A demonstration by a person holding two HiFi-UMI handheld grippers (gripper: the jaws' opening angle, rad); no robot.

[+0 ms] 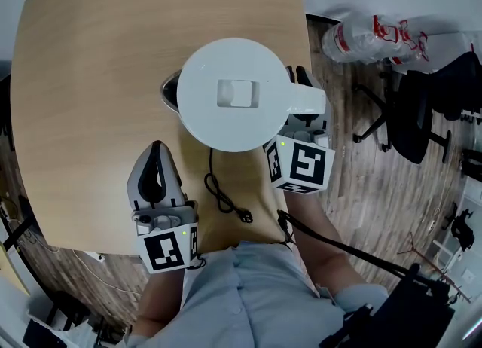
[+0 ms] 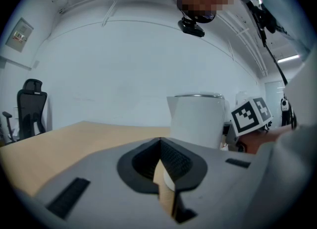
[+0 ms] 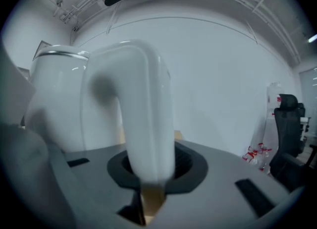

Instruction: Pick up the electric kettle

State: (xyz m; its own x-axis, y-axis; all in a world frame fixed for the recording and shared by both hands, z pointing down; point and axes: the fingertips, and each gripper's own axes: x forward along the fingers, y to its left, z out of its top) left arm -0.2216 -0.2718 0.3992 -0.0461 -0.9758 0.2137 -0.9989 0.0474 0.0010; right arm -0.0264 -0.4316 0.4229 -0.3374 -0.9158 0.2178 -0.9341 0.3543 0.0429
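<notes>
- Kettle (image 1: 233, 94) sits just above the middle of the head view, a white electric one with its lid down, on the light wooden table (image 1: 98, 75).
- Its handle (image 1: 305, 102) sticks out to the right in the picture, right at the table's edge.
- Right gripper (image 1: 300, 79) comes in from below the handle, with its marker cube (image 1: 301, 166) just under the kettle body.
- In the right gripper view the white handle (image 3: 143, 114) runs straight down into the gap between the jaws. They've clamped on it, and the kettle body fills the left of that frame.
- Can't tell whether the kettle is off the table yet.
- Left gripper (image 1: 157, 149) is lower left of the kettle, near it but not touching, pointing up the frame.
- Its jaws are pressed together with nothing in them. In the left gripper view the tips (image 2: 159, 146) meet, and only a bit of table shows through lower down.
- That same view has the kettle (image 2: 195, 119) standing upright to the right of centre, with the other gripper's marker cube beside it.
- Black power cord (image 1: 222, 196) trails down from under the kettle and loops on the table between the two grippers, plug end toward the near edge.
- Off the table on the right, there's a black office chair (image 1: 429, 105) and a clear plastic bag with red print (image 1: 369, 38) on the wood floor.
</notes>
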